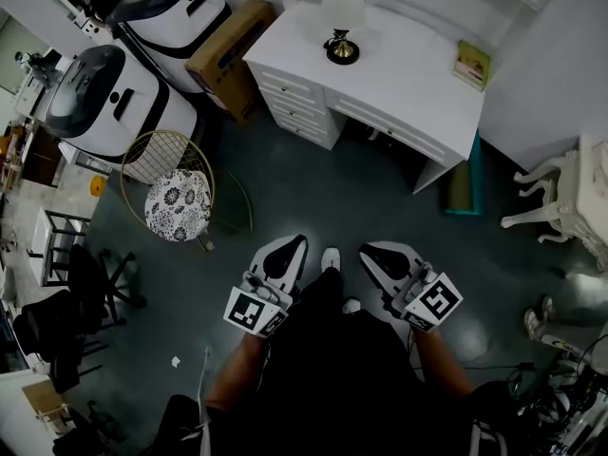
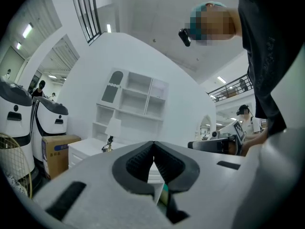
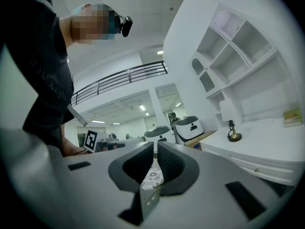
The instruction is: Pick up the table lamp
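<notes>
Both grippers sit close in front of the person's dark shirt (image 1: 332, 350), side by side, pointing level across the dark floor (image 1: 313, 169).

- Left gripper (image 1: 293, 245): jaws closed, pads meet at the tip, nothing between them (image 2: 153, 146).
- Right gripper (image 1: 370, 251): jaws shut down to a thin slit, nothing gripped (image 3: 156, 148).
- Target: white-shaded table lamp with black and brass base (image 1: 342, 17). It stands upright on the white desk with drawers (image 1: 408, 84), well ahead of both grippers and untouched. Right of the left gripper's line in the head view, left of the right gripper's; left gripper view has it left of the jaws (image 2: 112, 129), right gripper view has it right of the jaws (image 3: 230, 120).
- Small green book (image 1: 472, 63) lies on the same desk, right of the lamp and apart from it.
- White open shelf unit (image 2: 136, 99) rises behind the desk.
- Brown cardboard box (image 1: 228, 55) touches the desk's left end.
- Two white machines with dark tops (image 1: 109, 98) are ahead-left, beyond the box.
- Gold wire stool with black-and-white patterned cushion (image 1: 179, 202) is ahead-left of the left gripper, near it.
- White carved-leg furniture (image 1: 560, 188) is ahead-right of the right gripper.
</notes>
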Action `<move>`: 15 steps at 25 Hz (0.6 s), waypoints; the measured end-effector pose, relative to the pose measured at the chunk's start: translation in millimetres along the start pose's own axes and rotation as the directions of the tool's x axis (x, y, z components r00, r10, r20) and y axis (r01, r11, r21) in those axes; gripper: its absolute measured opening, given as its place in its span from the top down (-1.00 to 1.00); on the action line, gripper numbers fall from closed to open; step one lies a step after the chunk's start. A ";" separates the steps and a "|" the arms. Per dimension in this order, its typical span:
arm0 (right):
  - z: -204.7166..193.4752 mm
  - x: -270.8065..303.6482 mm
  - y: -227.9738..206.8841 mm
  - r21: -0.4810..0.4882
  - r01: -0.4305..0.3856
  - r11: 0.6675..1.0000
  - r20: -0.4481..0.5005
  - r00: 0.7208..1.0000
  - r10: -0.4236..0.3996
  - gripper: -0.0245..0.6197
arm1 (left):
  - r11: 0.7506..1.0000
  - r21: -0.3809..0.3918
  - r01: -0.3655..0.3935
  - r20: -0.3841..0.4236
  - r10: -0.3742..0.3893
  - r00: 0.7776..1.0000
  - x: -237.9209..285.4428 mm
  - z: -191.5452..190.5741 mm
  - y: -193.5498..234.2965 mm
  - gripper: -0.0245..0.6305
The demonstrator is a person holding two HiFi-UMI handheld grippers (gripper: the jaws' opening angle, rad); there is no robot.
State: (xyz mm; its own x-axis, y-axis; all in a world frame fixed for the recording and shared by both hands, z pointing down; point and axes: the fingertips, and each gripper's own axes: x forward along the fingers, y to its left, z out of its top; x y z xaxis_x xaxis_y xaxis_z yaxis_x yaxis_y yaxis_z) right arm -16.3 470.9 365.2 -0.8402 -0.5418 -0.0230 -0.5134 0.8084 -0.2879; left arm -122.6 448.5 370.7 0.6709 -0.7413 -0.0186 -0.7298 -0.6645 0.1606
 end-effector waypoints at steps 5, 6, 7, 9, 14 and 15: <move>9.4 40.0 -31.3 0.038 -0.039 0.999 -0.001 0.999 0.039 0.79 | 1.000 -0.014 -0.022 -0.003 0.022 1.000 22.7 2.8 47.3 0.87; 10.5 46.9 -36.7 0.040 -0.043 0.998 -0.007 0.999 0.044 0.79 | 1.000 -0.014 -0.023 -0.002 0.023 1.000 26.8 2.9 55.5 0.87; 11.4 53.3 -42.0 0.038 -0.044 0.998 -0.011 0.999 0.045 0.79 | 1.000 -0.017 -0.022 -0.005 0.022 1.000 31.0 2.8 63.0 0.87; 13.6 65.5 -52.3 0.041 -0.041 0.998 -0.017 0.999 0.042 0.79 | 0.999 -0.028 -0.021 -0.011 0.021 1.000 38.9 3.1 76.8 0.87; 17.2 93.2 -71.6 0.066 -0.047 0.997 -0.057 0.997 0.051 0.79 | 0.995 -0.084 -0.060 0.012 0.061 0.998 45.2 7.4 106.7 0.87; 17.2 97.9 -74.6 0.056 -0.046 0.997 -0.065 0.997 0.049 0.79 | 0.994 -0.085 -0.062 0.012 0.063 0.998 46.2 7.0 112.1 0.87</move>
State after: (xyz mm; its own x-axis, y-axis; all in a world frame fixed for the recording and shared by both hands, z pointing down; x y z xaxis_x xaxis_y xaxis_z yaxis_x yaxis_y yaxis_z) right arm -57.3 353.6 367.9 -0.8741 -0.4851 0.0252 -0.4639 0.8182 -0.3395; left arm -174.3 339.1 380.9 0.6217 -0.7830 -0.0205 -0.7561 -0.6069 0.2449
